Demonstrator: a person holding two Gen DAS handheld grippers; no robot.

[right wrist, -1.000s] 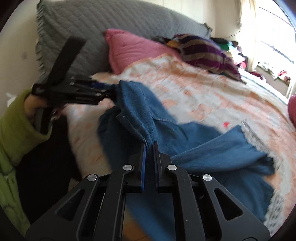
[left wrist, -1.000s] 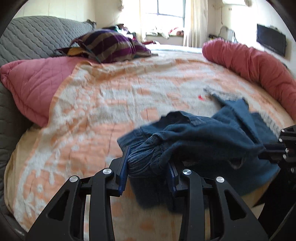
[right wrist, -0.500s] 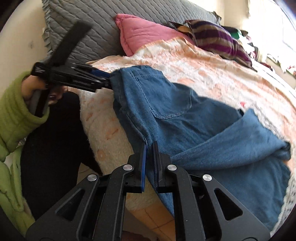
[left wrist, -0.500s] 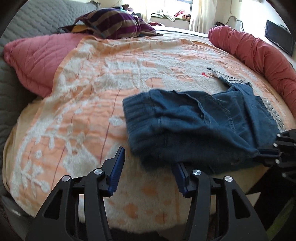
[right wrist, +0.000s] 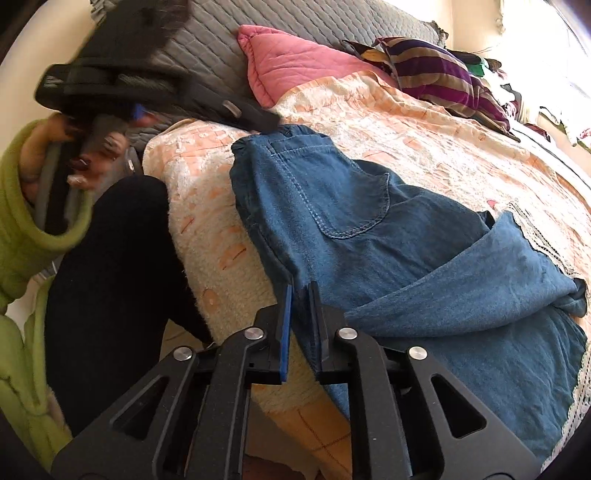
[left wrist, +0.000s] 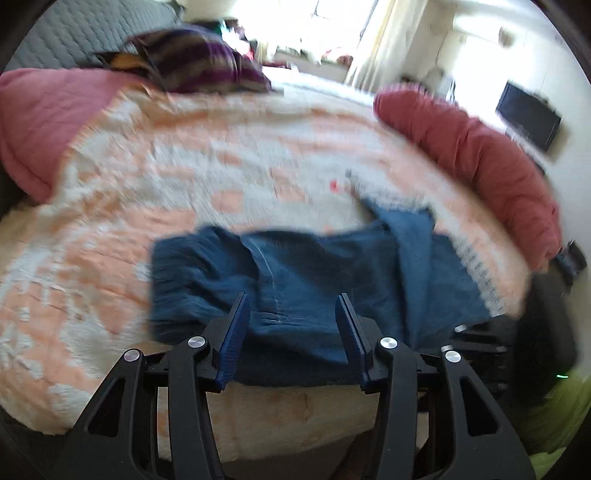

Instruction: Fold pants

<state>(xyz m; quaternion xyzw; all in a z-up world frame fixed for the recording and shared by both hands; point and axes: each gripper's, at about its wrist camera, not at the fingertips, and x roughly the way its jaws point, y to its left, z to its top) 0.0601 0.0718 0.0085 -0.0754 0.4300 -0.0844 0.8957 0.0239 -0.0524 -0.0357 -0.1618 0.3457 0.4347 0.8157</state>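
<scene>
Pants (right wrist: 369, 236) now lie at the bed's (right wrist: 207, 229) near edge: our left gripper (left wrist: 291, 332) has let go, fingers spread, while our right gripper (right wrist: 300, 317) still pinches their side seam, ready for folding.

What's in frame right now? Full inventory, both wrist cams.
denim pants: 1, blue, lying at the bed's near edge, one lace-trimmed leg folded across
bedspread: 1, peach and white, covering the bed
quilted pillow: 1, pink, at the head of the bed
quilted headboard cover: 1, grey, behind the pink pillow
striped cushion: 1, purple and tan, far side of the bed
bolster: 1, red, along the far edge
wall screen: 1, black, on the wall
left gripper: black with blue pads, open over the waistband
right gripper: black, shut on the pants' side edge
</scene>
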